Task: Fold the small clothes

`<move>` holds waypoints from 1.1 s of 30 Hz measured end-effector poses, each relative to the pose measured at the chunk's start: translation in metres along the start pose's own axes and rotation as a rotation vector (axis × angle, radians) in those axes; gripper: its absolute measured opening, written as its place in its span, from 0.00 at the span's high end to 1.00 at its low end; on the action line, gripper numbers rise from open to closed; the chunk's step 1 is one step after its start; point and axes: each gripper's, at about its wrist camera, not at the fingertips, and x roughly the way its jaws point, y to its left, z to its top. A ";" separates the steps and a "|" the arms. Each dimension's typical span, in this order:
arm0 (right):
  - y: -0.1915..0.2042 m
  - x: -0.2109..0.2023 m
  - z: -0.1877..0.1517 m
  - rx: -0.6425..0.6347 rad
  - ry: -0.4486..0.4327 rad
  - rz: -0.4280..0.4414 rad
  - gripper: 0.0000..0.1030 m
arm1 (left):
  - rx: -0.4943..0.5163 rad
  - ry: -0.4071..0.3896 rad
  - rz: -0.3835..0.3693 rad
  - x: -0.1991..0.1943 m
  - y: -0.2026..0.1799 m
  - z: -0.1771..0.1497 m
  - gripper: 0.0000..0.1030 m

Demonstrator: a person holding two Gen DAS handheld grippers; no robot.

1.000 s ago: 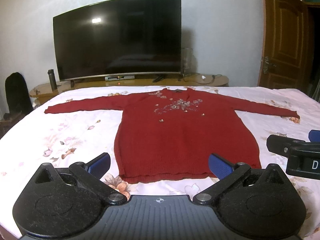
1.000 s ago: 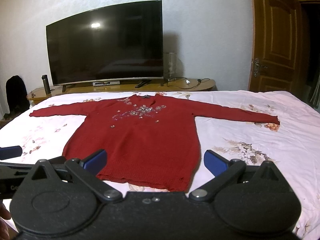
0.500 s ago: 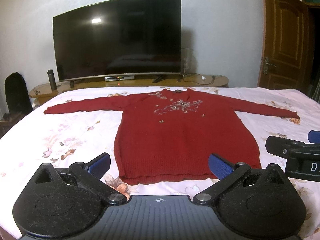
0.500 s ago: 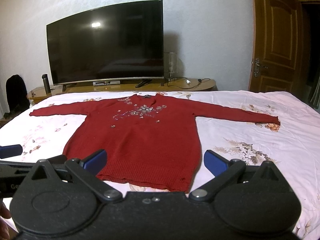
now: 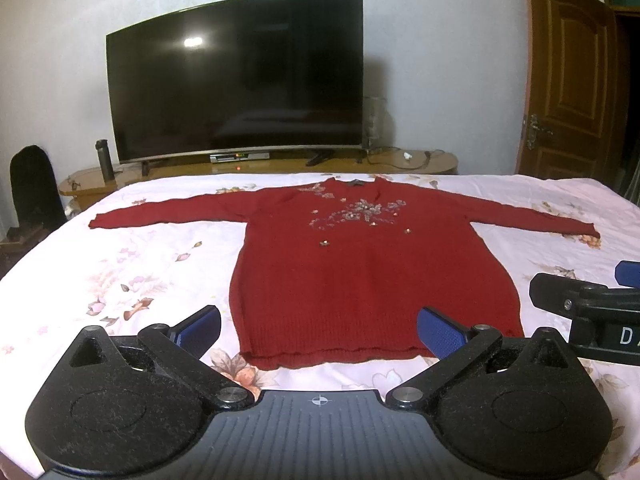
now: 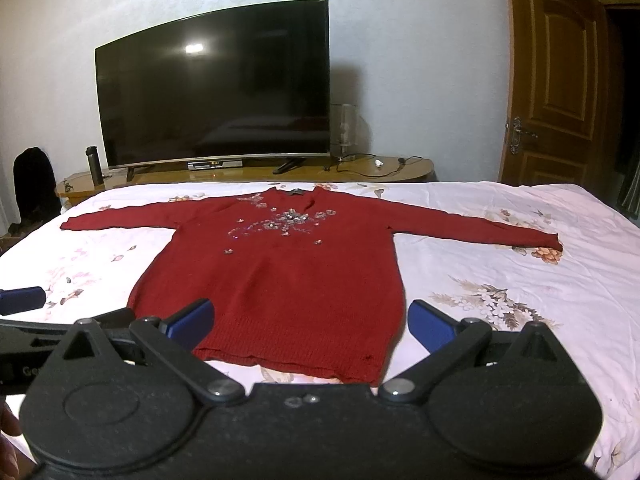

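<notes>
Your red sweater [image 5: 372, 276] lies flat and face up across the middle of the bed [image 5: 132, 264], collar toward the far edge, hem toward the near edge where you stand. Both sleeves are spread straight out toward the bed's side edges, and a beaded flower pattern [image 5: 356, 214] sits on the chest just below the collar.

Your left gripper [image 5: 318, 326] hovers over the near edge, its jaws spread wide and empty, the blue pads either side of the hem's left part. Your right gripper [image 6: 308, 318] hangs just beside it, jaws likewise wide apart and gripping nothing, framing the hem's right corner.

The bed's sheet is pale with a scattered flower print. Beyond the far edge a low wooden stand [image 6: 384, 170] carries a large dark television [image 6: 216, 84] and a dark flask [image 6: 94, 159]. A brown door [image 6: 556, 80] stands at the right.
</notes>
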 end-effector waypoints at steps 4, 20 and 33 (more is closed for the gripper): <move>0.001 -0.001 0.000 -0.003 -0.003 0.003 0.00 | -0.002 0.000 0.004 0.000 0.000 0.001 0.00; 0.005 0.000 -0.002 -0.014 0.003 0.004 0.00 | -0.006 0.003 0.001 0.001 0.002 0.002 0.00; 0.007 0.002 0.000 -0.026 0.012 0.003 0.00 | -0.016 0.009 -0.003 0.005 0.008 0.001 0.00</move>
